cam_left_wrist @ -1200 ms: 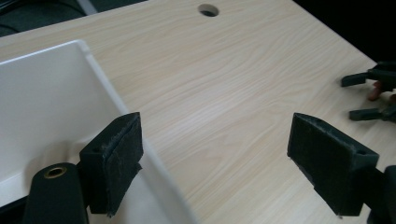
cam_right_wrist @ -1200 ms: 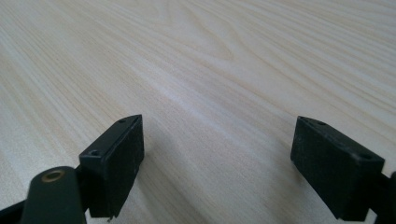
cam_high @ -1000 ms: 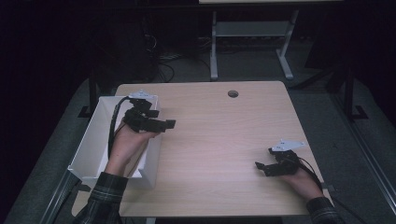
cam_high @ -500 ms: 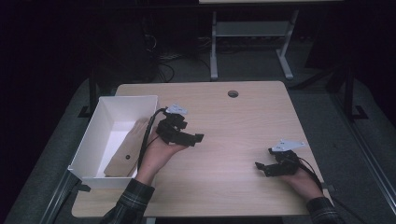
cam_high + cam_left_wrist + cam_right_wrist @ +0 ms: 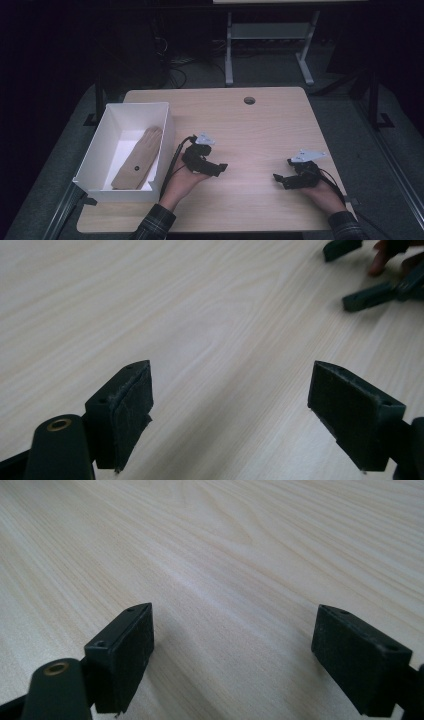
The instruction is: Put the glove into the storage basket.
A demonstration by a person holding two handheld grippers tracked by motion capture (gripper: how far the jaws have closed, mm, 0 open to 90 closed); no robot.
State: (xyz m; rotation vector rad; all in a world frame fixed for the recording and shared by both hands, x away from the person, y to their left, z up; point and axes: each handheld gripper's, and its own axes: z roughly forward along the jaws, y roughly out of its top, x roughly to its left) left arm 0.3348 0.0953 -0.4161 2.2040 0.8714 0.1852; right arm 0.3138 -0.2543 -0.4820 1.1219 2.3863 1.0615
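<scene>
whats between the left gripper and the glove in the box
In the high view, the near right wall of the white box stands between the left gripper and the tan glove, with the gripper's black cable beside it.

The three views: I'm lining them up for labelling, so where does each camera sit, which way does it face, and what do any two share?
High view: above the person's side, looking forward and down on the table, white bin with tan glove; both forearms, left gripper, right gripper.
Left gripper view: rides the left gripper, looking low across bare tabletop between its open fingers; the right gripper farther off.
Right gripper view: rides the right gripper, fingers open over bare wood.
Shared: the high and left gripper views both show the right gripper.
</scene>
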